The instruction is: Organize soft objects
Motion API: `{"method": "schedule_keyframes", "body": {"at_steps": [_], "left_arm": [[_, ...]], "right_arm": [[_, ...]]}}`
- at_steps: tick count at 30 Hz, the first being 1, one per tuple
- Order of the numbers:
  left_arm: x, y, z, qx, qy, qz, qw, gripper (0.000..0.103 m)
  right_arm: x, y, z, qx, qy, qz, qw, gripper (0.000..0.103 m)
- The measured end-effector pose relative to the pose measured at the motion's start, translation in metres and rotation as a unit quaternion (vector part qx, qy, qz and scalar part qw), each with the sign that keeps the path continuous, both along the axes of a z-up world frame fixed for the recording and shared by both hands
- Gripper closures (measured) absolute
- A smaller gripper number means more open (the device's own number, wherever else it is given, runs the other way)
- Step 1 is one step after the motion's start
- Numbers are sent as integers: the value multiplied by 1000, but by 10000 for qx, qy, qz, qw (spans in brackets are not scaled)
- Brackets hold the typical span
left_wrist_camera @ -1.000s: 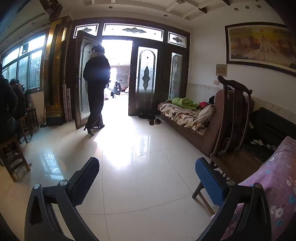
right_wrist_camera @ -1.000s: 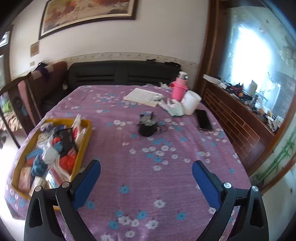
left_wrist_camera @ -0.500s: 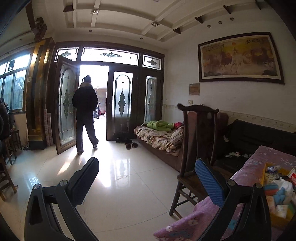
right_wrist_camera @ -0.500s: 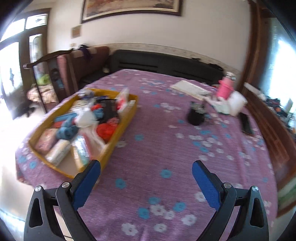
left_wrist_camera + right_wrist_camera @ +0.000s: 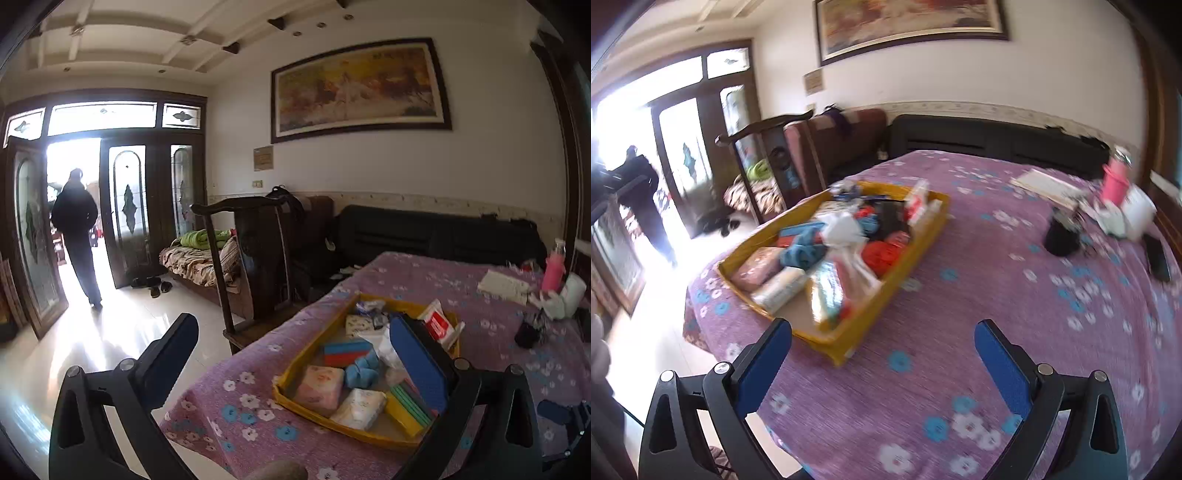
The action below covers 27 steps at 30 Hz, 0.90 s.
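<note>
A yellow tray (image 5: 310,350) sits on the purple flowered tablecloth (image 5: 480,302), near the table's left edge. It holds several soft items: a pink tissue pack (image 5: 319,384), a white pack (image 5: 358,408), a blue cloth (image 5: 362,369) and a blue-and-red sponge (image 5: 347,352). My left gripper (image 5: 291,328) is open and empty, short of the tray, and its right finger covers the tray's middle. In the blurred right wrist view the tray (image 5: 908,254) lies ahead and left. There my right gripper (image 5: 882,328) hangs open and empty above the cloth, near the tray's front corner.
A dark wooden chair (image 5: 258,258) stands against the table's left side, with a black sofa (image 5: 424,232) behind. At the far right are a pink bottle (image 5: 553,271), a white cup (image 5: 574,291), papers (image 5: 504,282), a small black object (image 5: 1062,238) and a phone (image 5: 1158,258). A person (image 5: 75,229) stands in the doorway.
The left view has swung right from the doorway and floor onto the table and tray. The right view has swung left, so the tray moved toward the centre. Both grippers stayed open.
</note>
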State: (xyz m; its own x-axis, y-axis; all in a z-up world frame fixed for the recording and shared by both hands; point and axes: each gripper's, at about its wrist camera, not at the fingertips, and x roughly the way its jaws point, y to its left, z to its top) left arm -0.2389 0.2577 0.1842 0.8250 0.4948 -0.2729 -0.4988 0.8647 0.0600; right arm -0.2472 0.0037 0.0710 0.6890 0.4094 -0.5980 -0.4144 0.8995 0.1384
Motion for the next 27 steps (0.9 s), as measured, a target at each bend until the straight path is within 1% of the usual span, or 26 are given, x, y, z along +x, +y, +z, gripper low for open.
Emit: {"method": "schedule_keyframes", "body": {"at_steps": [1, 3, 5, 8, 10, 15, 20, 27], "left_arm": [[14, -12, -4, 11, 267, -133, 9996, 0], [28, -22, -12, -116, 619, -315, 9975, 0], [35, -36, -26, -83, 859, -290, 9958, 0], [34, -39, -34, -62, 1032, -264, 9943, 0], [35, -37, -39, -103, 1124, -260, 9933, 0], [41, -20, -50, -297, 1426, -194, 9891, 0], [47, -5, -63, -530, 1580, -163, 9859, 0], [51, 11, -74, -741, 1709, -108, 9824, 0]], "right_arm": [[1, -7, -3, 5, 11, -91, 10000, 2], [1, -17, -7, -46, -15, -250, 9997, 2], [-1, -22, -8, -178, -119, -353, 9991, 2], [-3, -20, -10, -419, -307, -426, 9977, 1], [-1, -17, -11, -521, -348, -404, 9972, 1], [5, -7, -11, -604, -304, -246, 9974, 1], [18, 10, -1, -846, -316, -174, 9958, 1], [20, 29, 2, -920, -352, -59, 9951, 1]]}}
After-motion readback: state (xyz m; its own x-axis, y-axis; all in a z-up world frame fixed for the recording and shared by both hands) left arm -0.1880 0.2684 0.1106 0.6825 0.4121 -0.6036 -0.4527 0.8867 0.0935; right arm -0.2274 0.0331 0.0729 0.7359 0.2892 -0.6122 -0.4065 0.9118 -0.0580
